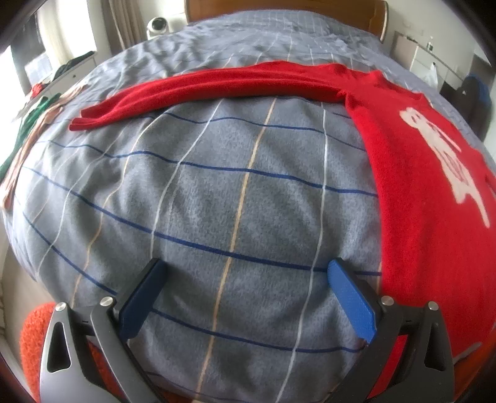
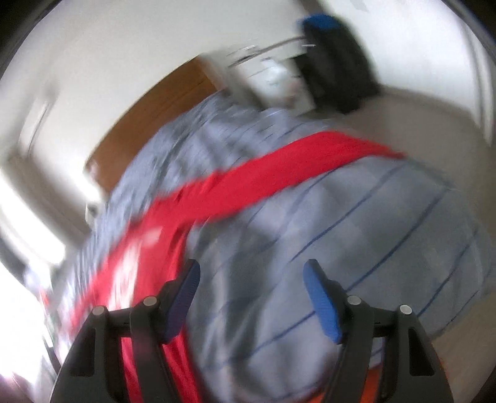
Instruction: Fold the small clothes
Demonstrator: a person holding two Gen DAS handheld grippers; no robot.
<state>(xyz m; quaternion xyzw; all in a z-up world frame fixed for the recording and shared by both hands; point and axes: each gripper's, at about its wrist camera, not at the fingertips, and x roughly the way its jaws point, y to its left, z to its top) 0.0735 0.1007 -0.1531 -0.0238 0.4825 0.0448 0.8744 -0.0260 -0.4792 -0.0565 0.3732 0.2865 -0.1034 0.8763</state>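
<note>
A red sweater [image 1: 415, 173] lies flat on a bed [image 1: 217, 192], ahead and to the right of the left gripper [image 1: 245, 297]. Its body runs lengthwise away from the left jaws, and its right side is cut off by the frame edge. One sleeve [image 1: 198, 90] stretches straight out from the shoulder, crosswise to the body, running left across the bed well ahead of the jaws, the cuff at the far left end. A white motif [image 1: 449, 161] sits on the chest; whether it is lettering or a figure cannot be made out, and nothing on it can be read.

The left jaws stand wide apart with nothing between them, over bare grey checked bedcover, the right finger just beside the sweater's hem edge.

The right wrist view is heavily blurred. There the sweater [image 2: 148, 254] shows ahead and left of the right gripper [image 2: 251, 297], with the other sleeve [image 2: 279, 173] running up to the right. The right jaws stand fairly wide, nothing between them.

Green and tan clothes [image 1: 34, 124] lie at the bed's far left edge. A wooden headboard [image 1: 279, 9] closes the far end.
</note>
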